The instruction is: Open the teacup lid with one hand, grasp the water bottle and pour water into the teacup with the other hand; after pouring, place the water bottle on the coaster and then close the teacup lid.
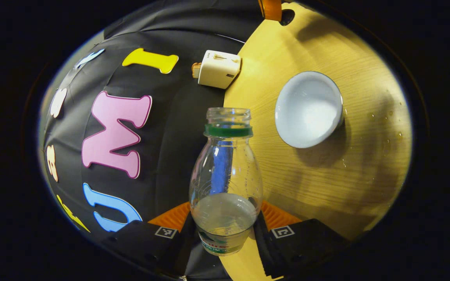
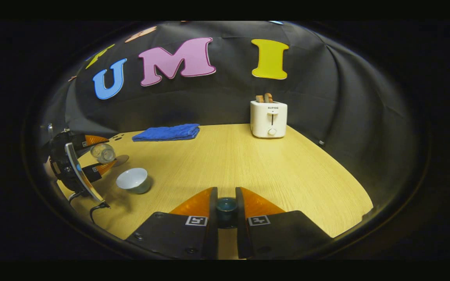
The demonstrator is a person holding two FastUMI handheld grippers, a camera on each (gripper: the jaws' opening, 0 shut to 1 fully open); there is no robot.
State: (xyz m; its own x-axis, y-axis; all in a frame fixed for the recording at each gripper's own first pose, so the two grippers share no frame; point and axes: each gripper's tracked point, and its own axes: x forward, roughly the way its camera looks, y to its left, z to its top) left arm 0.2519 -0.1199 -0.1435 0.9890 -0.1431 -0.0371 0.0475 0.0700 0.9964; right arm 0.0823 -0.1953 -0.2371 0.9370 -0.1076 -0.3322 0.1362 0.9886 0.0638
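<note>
My left gripper (image 1: 225, 218) is shut on a clear, uncapped water bottle (image 1: 225, 175) with a green neck ring and a little water at its base. The bottle is tipped over, its mouth towards the white teacup (image 1: 309, 109), which stands open on the wooden table a short way off. In the right gripper view the same bottle (image 2: 103, 153) lies sideways in the left gripper (image 2: 102, 153), just behind the teacup (image 2: 133, 180). A brown coaster (image 2: 121, 159) lies beyond the bottle. My right gripper (image 2: 226, 205) is shut on a small dark teacup lid (image 2: 226, 206), held above the table's front.
A white toaster (image 2: 268, 119) with bread in it stands at the back of the table (image 2: 248, 164); the same toaster (image 1: 219, 69) shows in the left gripper view. A folded blue towel (image 2: 167, 132) lies at the back left. Water drops (image 1: 385, 117) dot the wood beside the teacup.
</note>
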